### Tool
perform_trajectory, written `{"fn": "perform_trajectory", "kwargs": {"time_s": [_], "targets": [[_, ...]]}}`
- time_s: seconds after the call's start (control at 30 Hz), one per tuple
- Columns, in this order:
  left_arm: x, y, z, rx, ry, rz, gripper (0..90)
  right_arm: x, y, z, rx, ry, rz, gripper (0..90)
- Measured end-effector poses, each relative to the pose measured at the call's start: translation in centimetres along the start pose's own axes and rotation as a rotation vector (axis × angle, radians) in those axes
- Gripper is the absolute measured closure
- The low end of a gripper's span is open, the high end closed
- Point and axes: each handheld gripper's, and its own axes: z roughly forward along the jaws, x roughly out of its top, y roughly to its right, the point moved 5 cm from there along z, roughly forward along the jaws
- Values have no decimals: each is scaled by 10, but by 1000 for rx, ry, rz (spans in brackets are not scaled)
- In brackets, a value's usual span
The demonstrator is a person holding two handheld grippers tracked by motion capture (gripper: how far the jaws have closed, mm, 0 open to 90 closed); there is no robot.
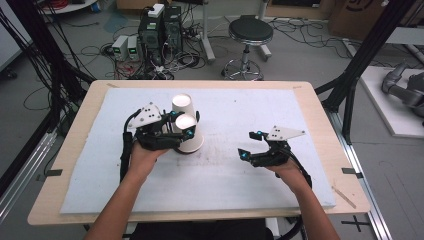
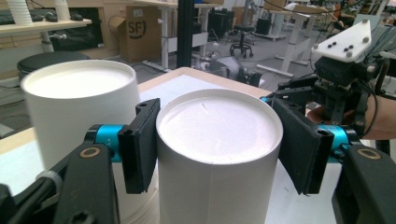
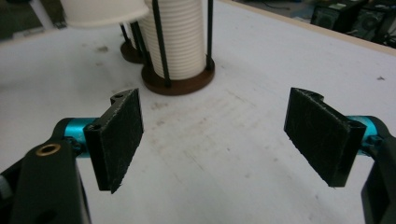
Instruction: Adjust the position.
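Left gripper [image 1: 176, 125]: jaws set on either side of the top cup of the near stack [image 2: 219, 154], pads flat against its wall, clamped on it. The cup is inverted, its recessed base facing up. In the high view the same cup [image 1: 186, 131] sits atop a ribbed column of nested white cups.

Second stack of cups [image 2: 79, 112] stands just beside the first, behind the gripper's pad, also bottom-up; farther from the person in the high view [image 1: 181, 104].

Right gripper [image 1: 256, 145]: jaws wide apart, nothing between them, held just above the white mat [image 1: 280, 190] (height hard to judge). Its own camera shows both black pads [image 3: 116, 137] with bare, scuffed mat between.

Beyond them, the cup stack [image 3: 180, 37] sits in a holder of thin black rods on a round brown base [image 3: 178, 83].

Mat covers most of a light wooden table [image 1: 80, 125]. Behind the table: a black round stool [image 1: 250, 31] and computer towers [image 1: 159, 30] amid floor cables.
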Motion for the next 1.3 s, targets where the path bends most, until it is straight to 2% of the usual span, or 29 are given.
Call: {"fn": "perform_trajectory", "kwargs": {"time_s": [0.17, 0.33, 0.5, 0.67, 0.93, 1.3], "targets": [[-4, 7, 8, -17, -16, 9, 358, 6, -7, 1, 50, 33, 14, 202], [-7, 13, 14, -34, -28, 22, 358, 10, -21, 8, 110, 43, -18, 202], [-8, 20, 20, -52, -34, 31, 358, 18, -39, 13, 158, 79, -61, 202], [-10, 26, 27, -69, -35, 32, 358, 17, -47, 23, 167, 67, -72, 202], [-13, 36, 41, -106, -27, 24, 358, 20, -51, 31, 163, 93, -70, 203], [-16, 48, 55, -159, -29, 30, 360, 20, -55, 44, 204, 125, -38, 189]]}}
